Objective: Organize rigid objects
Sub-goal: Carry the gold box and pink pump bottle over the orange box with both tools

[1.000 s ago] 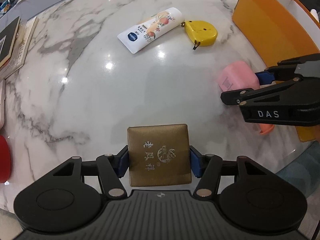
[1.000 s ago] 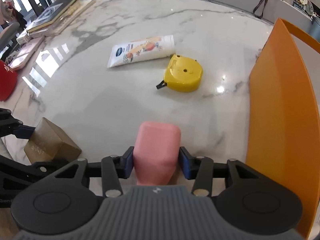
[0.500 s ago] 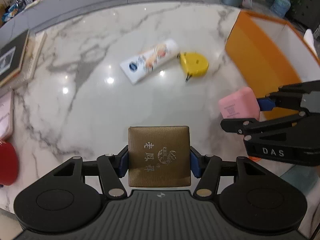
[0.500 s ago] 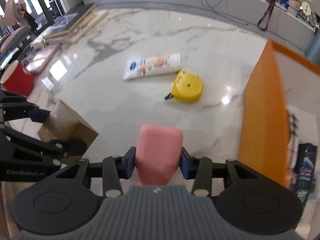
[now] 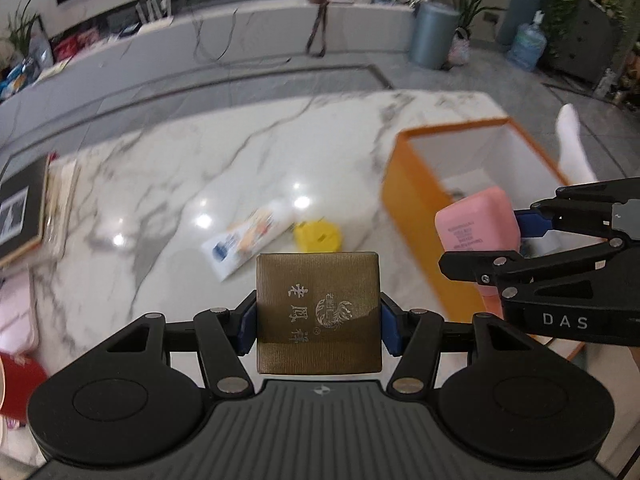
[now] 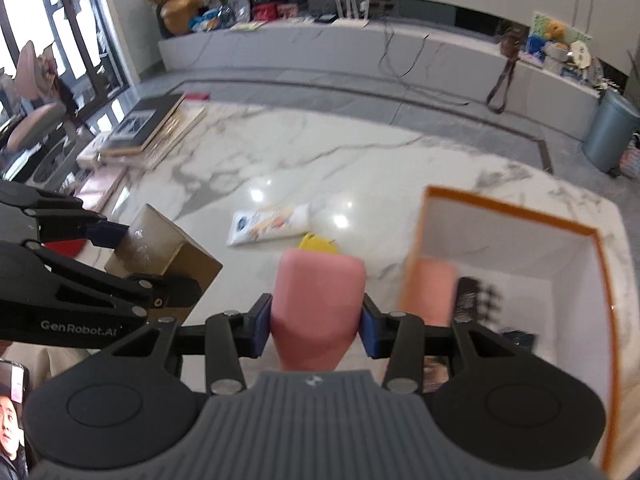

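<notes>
My left gripper [image 5: 318, 330] is shut on a gold-brown square box [image 5: 318, 312] with pale characters on its lid, held high above the marble table [image 5: 180, 184]. My right gripper [image 6: 316, 324] is shut on a pink rounded case [image 6: 318, 304], also held in the air. The pink case [image 5: 478, 226] shows in the left wrist view in front of the orange box [image 5: 416, 220]. The gold box [image 6: 160, 248] shows at the left of the right wrist view. The orange box [image 6: 600, 264] has a white inside with dark items at its bottom.
A white tube [image 5: 244, 240] and a yellow tape measure [image 5: 318, 236] lie on the table in the middle. Books and frames [image 6: 152, 132] are stacked at the far left edge. A red object [image 5: 20, 376] sits at the near left.
Both grippers have risen well above the table with their objects. The views now look down from higher, and the orange box's inside has come into sight.
</notes>
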Action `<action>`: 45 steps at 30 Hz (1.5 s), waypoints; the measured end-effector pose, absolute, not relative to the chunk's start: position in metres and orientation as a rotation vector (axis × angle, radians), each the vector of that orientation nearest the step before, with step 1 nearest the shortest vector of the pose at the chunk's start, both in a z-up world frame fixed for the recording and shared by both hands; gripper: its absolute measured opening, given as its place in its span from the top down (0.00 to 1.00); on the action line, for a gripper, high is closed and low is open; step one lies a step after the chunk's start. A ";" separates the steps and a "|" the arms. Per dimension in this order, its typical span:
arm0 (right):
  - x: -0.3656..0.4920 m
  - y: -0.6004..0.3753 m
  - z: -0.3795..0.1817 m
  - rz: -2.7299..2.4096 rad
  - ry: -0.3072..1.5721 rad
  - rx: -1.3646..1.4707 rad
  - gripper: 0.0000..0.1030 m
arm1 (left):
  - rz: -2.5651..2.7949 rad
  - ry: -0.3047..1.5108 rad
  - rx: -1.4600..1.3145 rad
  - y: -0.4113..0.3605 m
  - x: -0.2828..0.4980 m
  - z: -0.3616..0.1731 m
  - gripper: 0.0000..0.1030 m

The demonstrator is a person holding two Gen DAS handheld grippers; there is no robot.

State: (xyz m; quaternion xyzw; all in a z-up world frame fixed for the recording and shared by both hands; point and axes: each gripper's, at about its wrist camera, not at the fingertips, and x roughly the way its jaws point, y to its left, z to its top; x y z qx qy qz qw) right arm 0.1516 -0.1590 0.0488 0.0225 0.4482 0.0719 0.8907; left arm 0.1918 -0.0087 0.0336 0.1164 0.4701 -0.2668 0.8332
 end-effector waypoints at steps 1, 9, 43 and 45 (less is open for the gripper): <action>0.150 -0.167 0.054 0.137 0.921 0.049 0.57 | -0.578 0.985 0.245 -0.016 0.191 0.038 0.35; 0.135 -0.234 0.068 0.014 0.914 0.005 0.57 | -0.724 0.896 0.286 -0.088 0.181 0.058 0.35; 0.211 -0.316 -0.054 -0.061 1.028 -0.334 0.60 | -0.810 0.928 0.403 -0.218 0.241 -0.022 0.35; 0.209 -0.320 -0.051 -0.069 1.016 -0.314 0.63 | -0.810 0.935 0.395 -0.218 0.241 -0.022 0.35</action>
